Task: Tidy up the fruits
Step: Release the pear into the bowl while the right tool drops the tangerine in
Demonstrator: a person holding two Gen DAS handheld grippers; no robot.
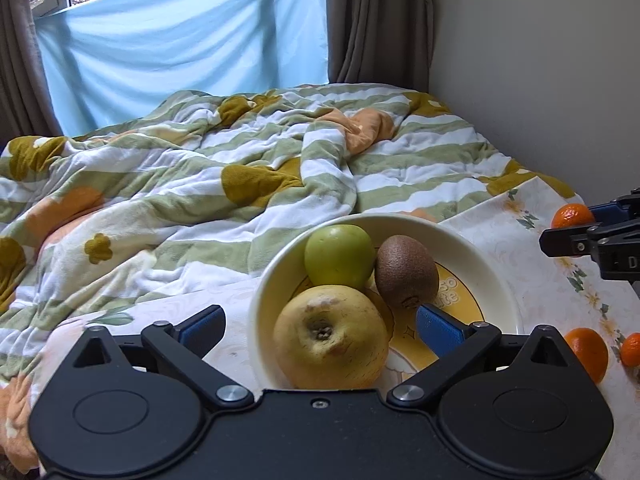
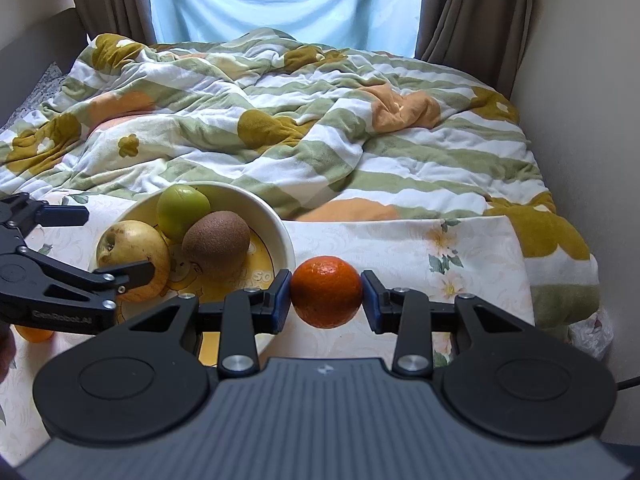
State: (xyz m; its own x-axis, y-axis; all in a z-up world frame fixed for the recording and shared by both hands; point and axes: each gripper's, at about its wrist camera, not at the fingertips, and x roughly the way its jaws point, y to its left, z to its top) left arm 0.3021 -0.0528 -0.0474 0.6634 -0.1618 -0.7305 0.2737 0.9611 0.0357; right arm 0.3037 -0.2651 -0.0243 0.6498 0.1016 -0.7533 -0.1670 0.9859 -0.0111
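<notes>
A cream bowl (image 1: pixel 492 280) stands on the flowered cloth and holds a green apple (image 1: pixel 339 256), a kiwi (image 1: pixel 406 271) and a yellow pear-like fruit (image 1: pixel 331 346). My left gripper (image 1: pixel 320 326) is open, its fingers either side of the yellow fruit, over the bowl's near rim. My right gripper (image 2: pixel 326 298) is shut on a mandarin (image 2: pixel 326 297), held just right of the bowl (image 2: pixel 280 224); this mandarin also shows in the left wrist view (image 1: pixel 572 216). The same bowl fruits show in the right wrist view: apple (image 2: pixel 182 210), kiwi (image 2: pixel 216 242), yellow fruit (image 2: pixel 134 258).
Two loose mandarins (image 1: pixel 586 354) (image 1: pixel 632 349) lie on the cloth right of the bowl. Another orange fruit (image 2: pixel 36 334) shows under the left gripper. A rumpled striped quilt (image 1: pixel 200 168) covers the bed behind. A wall (image 1: pixel 540 60) runs along the right.
</notes>
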